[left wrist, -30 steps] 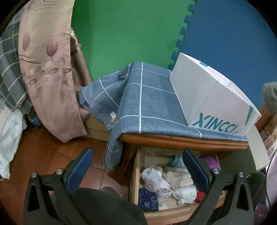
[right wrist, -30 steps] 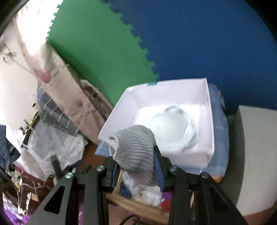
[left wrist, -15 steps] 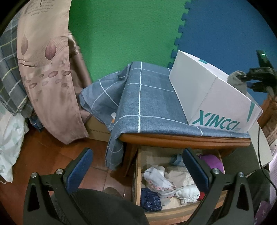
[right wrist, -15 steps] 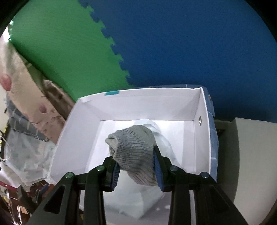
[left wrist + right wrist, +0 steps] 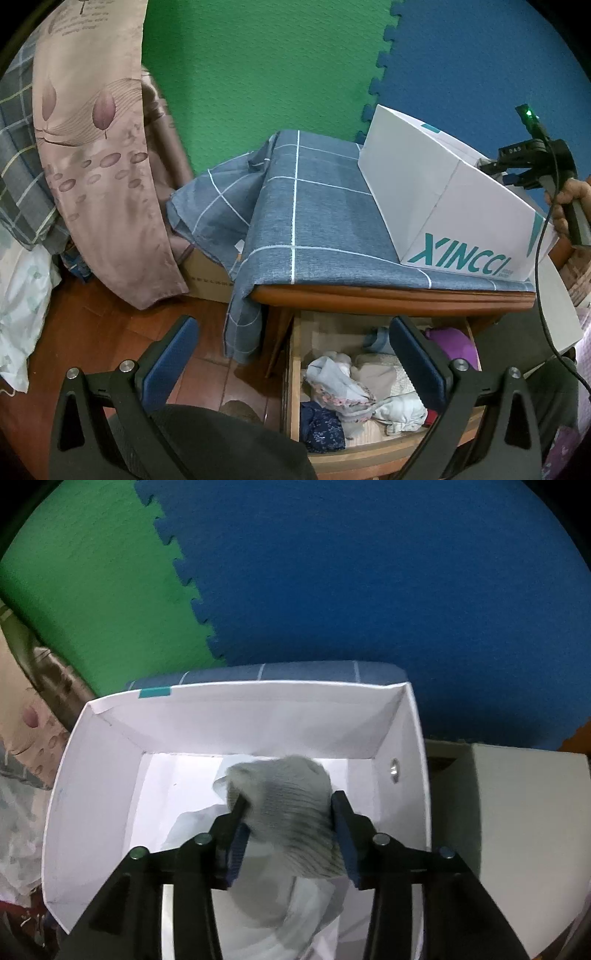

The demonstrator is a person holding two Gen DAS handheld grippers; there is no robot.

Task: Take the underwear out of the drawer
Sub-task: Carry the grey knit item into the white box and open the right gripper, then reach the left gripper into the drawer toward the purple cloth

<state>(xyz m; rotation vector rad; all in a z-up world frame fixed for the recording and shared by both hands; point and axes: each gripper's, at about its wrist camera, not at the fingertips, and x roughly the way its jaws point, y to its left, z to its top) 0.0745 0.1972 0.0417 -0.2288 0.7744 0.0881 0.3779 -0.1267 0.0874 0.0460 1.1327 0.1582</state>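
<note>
The wooden drawer [image 5: 294, 373] stands pulled out and holds several crumpled underwear pieces [image 5: 343, 384]. My left gripper [image 5: 291, 325] hangs open above its front with nothing between its fingers. In the right wrist view my right gripper [image 5: 288, 803] points down into the white XINCCI box [image 5: 258, 716], its jaws opening. A grey ribbed piece of underwear [image 5: 291, 812] sits blurred between them, slipping free over a white garment [image 5: 280, 923] on the box floor. The left wrist view shows the right gripper [image 5: 517, 173] behind the box [image 5: 443, 206], held by a hand [image 5: 569, 195].
The box stands on a cabinet top covered by a blue checked cloth [image 5: 314, 214]. Green and blue foam mats line the wall. A pink pillow [image 5: 96, 147] and bedding lean at the left, over a red-brown wooden floor [image 5: 110, 332]. A pale cabinet [image 5: 517, 830] stands right of the box.
My right gripper carried the grey underwear over and down into the white box, and its jaws have spread apart. The left gripper has stayed over the drawer.
</note>
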